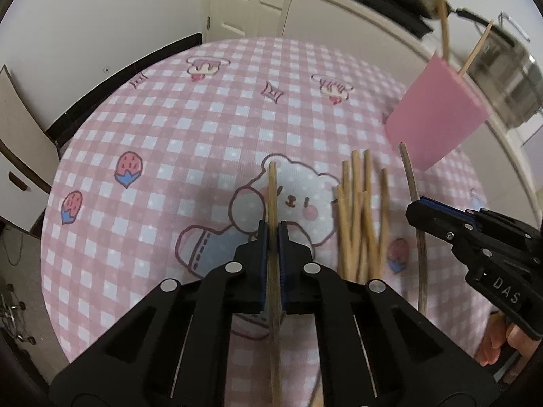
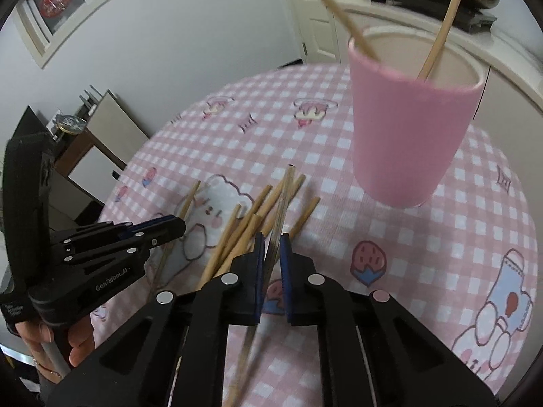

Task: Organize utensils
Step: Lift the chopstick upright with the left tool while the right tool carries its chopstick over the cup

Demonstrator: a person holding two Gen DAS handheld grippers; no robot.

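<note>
- We have one thin, pale wooden chopstick clamped in the left gripper, a darker one in the right gripper.
- Light, stiff, slippery sticks; we judge mid-shaft grips steadiest.
- The loose pile lies on the checked table near the pink cup.

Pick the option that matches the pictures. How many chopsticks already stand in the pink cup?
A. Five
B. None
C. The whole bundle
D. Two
D: in the right wrist view two chopsticks lean out of the pink cup, while the rest lie in a loose pile on the checked tablecloth.
</note>
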